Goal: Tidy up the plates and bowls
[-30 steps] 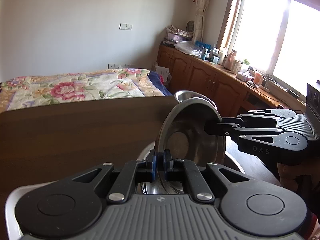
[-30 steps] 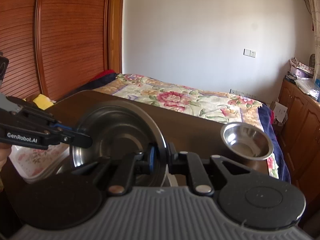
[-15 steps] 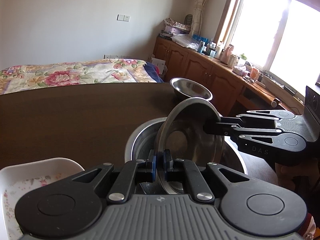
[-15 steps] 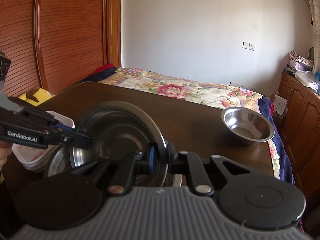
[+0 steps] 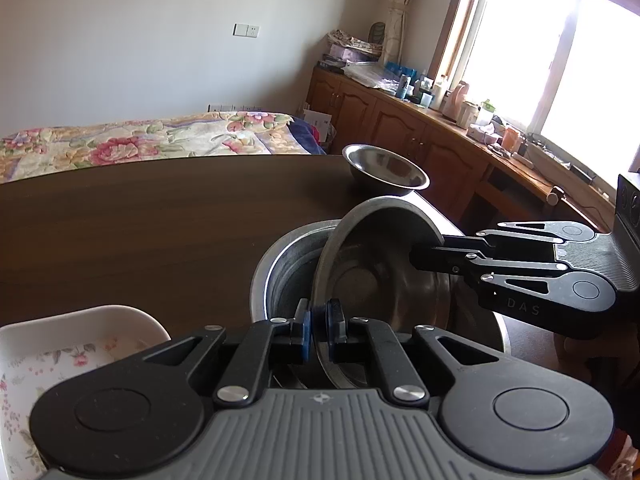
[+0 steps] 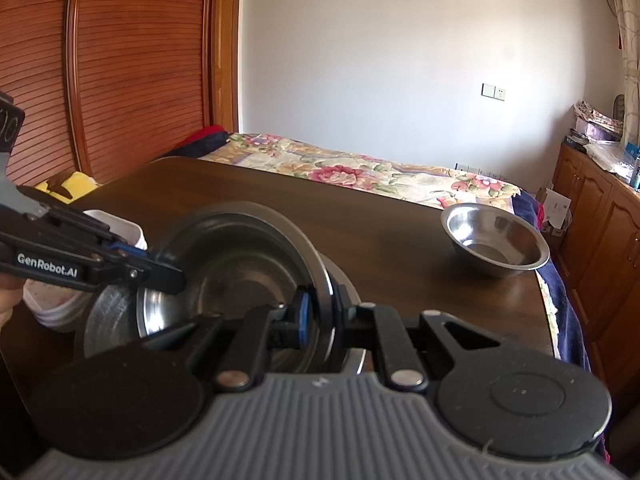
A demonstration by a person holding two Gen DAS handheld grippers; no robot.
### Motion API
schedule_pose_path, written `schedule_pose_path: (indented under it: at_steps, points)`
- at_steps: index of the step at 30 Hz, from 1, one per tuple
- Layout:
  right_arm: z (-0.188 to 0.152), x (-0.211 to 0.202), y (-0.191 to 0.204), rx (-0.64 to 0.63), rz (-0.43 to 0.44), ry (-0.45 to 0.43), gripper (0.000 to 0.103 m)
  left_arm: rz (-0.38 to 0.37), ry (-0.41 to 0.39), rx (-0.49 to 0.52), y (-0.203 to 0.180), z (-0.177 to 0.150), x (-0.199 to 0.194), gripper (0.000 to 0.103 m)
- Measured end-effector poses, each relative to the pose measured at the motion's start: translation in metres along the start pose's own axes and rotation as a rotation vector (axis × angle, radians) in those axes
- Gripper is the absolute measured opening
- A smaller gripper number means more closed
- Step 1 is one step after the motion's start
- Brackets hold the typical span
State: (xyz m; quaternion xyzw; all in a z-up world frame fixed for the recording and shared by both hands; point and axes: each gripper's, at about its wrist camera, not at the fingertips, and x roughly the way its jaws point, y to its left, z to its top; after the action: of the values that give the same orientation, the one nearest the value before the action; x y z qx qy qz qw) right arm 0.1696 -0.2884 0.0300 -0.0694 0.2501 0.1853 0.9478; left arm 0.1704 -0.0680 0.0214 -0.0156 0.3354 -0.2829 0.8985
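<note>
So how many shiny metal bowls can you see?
3. One tilted bowl is gripped by both the left gripper and right gripper, one big bowl sits underneath, and one small bowl is far across the table. More may be hidden.

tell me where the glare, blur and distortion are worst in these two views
Left wrist view: the window is blown out to white, and fisheye bends the table edge. Right wrist view: even light, but the held steel bowl and the right gripper are soft, and the wardrobe door bows. The small bowl stays fairly sharp.
</note>
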Motion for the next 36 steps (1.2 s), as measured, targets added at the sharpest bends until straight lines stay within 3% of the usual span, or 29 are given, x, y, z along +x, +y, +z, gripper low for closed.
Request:
schedule_pose_path:
  at_steps: [22, 36]
  points:
    - [-0.007, 0.004, 0.014, -0.111, -0.01, 0.017, 0.016, 0.054, -0.03, 0.022, -0.004, -0.006, -0.006, 0.009]
    - [0.0, -0.007, 0.0, -0.036, -0.014, -0.047, 0.016, 0.056, -0.049, 0.012, -0.005, -0.003, -0.009, 0.012]
